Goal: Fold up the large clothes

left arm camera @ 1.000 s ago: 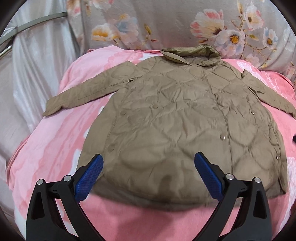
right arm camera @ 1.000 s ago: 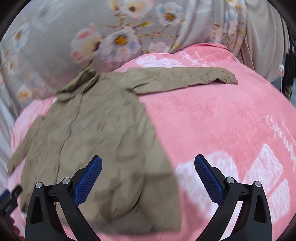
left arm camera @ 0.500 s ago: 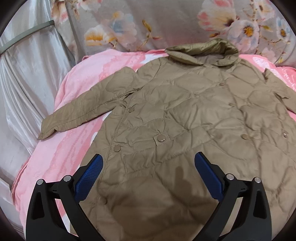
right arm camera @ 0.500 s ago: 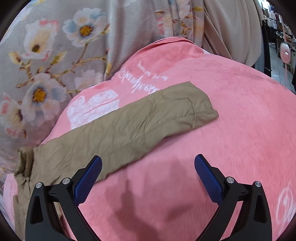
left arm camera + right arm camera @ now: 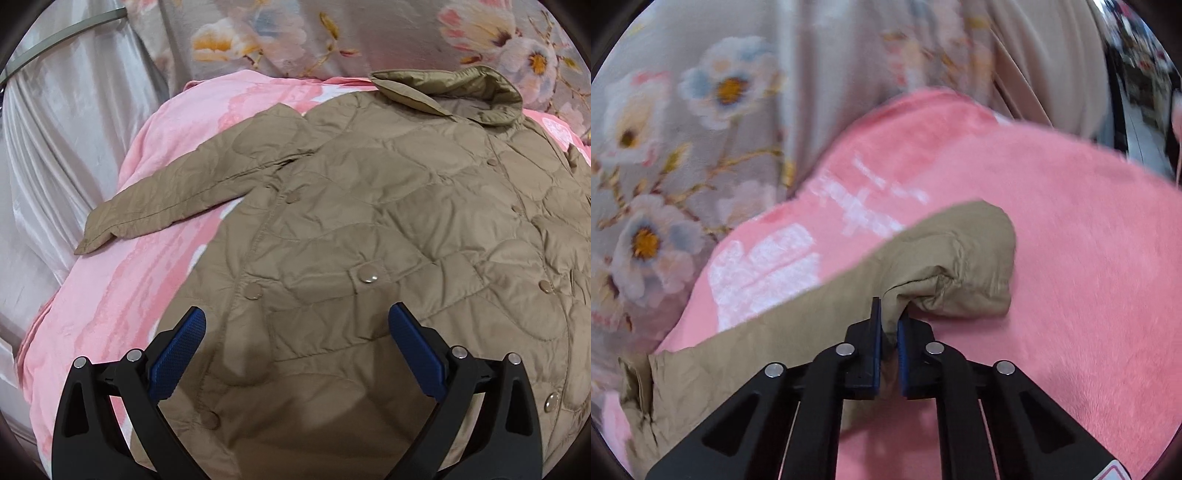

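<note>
On the pink plush blanket [image 5: 1071,229], white lettering is too blurred to read. My right gripper [image 5: 888,321], spread wide half a second ago, has now clamped on the sleeve cuff [image 5: 960,269] of the khaki quilted snap-button coat [image 5: 388,221] lying flat there. My left gripper [image 5: 295,325] still hovers splayed above its front.

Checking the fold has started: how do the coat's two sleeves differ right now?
The left sleeve lies flat and straight on the pink blanket, untouched; the left gripper is open. The right sleeve is bunched, pinched near its cuff by the right gripper. Both are tan.
</note>
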`<state>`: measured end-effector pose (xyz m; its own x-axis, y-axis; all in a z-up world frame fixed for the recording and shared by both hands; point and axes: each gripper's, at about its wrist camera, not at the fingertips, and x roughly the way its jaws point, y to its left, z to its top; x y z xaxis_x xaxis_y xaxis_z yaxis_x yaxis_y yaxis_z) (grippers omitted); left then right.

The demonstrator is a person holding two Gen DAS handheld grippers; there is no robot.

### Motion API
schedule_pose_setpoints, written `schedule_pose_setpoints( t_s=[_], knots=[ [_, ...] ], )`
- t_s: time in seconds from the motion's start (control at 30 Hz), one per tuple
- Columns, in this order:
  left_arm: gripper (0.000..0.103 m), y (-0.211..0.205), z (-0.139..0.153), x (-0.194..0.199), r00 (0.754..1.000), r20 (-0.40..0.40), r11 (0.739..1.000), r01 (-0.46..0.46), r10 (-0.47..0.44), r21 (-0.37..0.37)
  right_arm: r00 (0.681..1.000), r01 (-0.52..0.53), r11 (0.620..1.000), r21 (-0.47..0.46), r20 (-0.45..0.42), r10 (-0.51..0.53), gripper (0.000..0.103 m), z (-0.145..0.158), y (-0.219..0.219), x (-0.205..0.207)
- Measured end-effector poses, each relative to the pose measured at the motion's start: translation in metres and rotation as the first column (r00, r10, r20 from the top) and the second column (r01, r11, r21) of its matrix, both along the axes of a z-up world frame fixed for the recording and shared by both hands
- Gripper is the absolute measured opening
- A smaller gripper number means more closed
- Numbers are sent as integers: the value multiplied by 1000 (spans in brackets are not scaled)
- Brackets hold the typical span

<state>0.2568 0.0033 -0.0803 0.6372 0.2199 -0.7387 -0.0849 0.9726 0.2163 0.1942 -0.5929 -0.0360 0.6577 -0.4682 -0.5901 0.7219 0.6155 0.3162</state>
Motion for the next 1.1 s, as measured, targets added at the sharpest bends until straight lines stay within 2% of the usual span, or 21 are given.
schedule_pose_setpoints(
  t_s=[0.07,0.17,0.27,0.43,0.6,0.67,0.83,0.97,1.0,1.07,1.1],
  knots=[
    [97,7,2,0,1000,1,1000,-15,15,-10,995,-97,990,-103,21,100,7,32,39,16],
    [97,18,5,-2,999,3,999,-40,40,-24,962,-257,946,-199,43,271,7,73,104,38],
    [97,31,7,-7,998,-1,997,-64,64,-42,893,-426,863,-270,30,450,6,104,181,62],
    [97,50,6,-20,997,-10,995,-83,83,-61,772,-610,747,-264,16,636,6,121,274,91],
    [97,72,5,-30,995,-16,991,-100,99,-89,663,-731,640,-239,-22,749,5,111,357,117],
    [97,78,4,-33,995,-17,990,-103,102,-95,630,-762,608,-226,-38,775,5,102,387,119],
    [97,96,4,-35,993,-12,988,-115,114,-107,529,-845,511,-154,-110,841,5,59,455,127],
    [97,107,3,-34,993,-16,984,-119,118,-130,468,-884,457,-100,-176,866,5,27,490,132],
    [97,109,3,-33,993,-18,984,-120,119,-135,441,-897,437,-68,-196,876,5,16,500,136],
    [97,112,2,-31,992,-23,981,-123,121,-148,406,-911,412,-22,-218,887,15,2,505,139],
    [97,114,2,-29,992,-26,980,-125,123,-156,392,-915,404,4,-234,889,16,-6,510,140]
  ],
)
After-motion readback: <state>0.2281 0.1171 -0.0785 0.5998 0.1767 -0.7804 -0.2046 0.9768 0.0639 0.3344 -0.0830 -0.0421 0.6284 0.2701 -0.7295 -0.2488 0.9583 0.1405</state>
